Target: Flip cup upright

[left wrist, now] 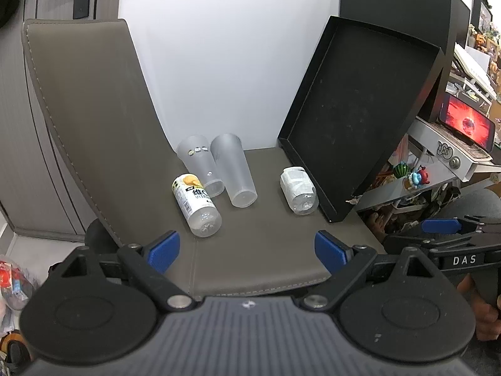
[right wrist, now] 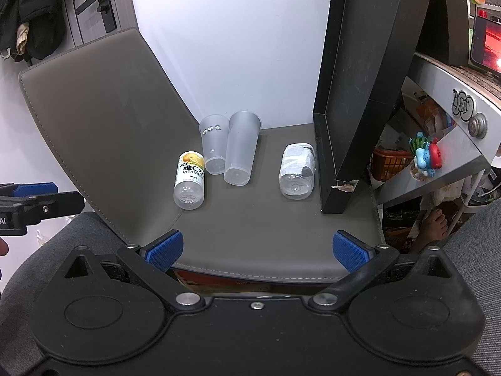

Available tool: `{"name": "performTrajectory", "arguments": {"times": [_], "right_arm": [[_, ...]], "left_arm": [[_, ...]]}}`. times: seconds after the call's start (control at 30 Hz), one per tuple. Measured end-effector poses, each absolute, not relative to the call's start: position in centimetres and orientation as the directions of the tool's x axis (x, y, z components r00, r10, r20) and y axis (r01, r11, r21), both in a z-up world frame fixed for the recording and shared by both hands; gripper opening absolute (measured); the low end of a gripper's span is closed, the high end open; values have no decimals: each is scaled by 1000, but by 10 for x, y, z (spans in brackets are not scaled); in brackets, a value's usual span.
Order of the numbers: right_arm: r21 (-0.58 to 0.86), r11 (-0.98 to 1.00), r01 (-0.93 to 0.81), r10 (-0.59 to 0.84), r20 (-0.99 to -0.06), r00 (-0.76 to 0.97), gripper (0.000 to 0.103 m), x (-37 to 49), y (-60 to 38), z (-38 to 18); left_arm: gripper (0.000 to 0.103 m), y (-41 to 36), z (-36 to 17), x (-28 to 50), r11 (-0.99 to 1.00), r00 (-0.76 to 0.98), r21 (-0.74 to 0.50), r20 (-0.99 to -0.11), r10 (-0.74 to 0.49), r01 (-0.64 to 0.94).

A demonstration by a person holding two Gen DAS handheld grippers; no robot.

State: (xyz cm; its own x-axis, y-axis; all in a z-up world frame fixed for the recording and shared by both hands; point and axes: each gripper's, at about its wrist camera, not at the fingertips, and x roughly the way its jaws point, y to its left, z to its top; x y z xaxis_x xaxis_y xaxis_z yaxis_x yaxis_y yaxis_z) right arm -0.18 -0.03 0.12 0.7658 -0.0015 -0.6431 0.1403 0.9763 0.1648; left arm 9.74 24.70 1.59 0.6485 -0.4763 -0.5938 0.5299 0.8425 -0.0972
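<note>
Down at 6 o'clock, the left gripper (left wrist: 247, 252) and the right gripper (right wrist: 258, 250) both sit with their blue pads far apart, holding nothing, above the near edge of the brown mat (left wrist: 266, 244). Farther out on the mat, at about 11 o'clock, a yellow drink bottle (left wrist: 196, 204) lies on its side, and just past it two frosted cups (left wrist: 233, 169) lie on their sides, touching each other, with their open ends pointing to the far wall. Off at 1 o'clock lies a clear bottle (left wrist: 298, 191), just beside a black tray (left wrist: 360, 109) that leans up behind it.
</note>
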Motion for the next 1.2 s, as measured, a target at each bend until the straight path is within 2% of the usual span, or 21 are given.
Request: {"name": "performTrajectory", "arguments": {"times": [1.2], "right_arm": [[171, 976, 136, 6, -642, 767, 103, -1, -1, 0]], "left_arm": [[92, 245, 14, 103, 839, 653, -98, -583, -484, 534]]}}
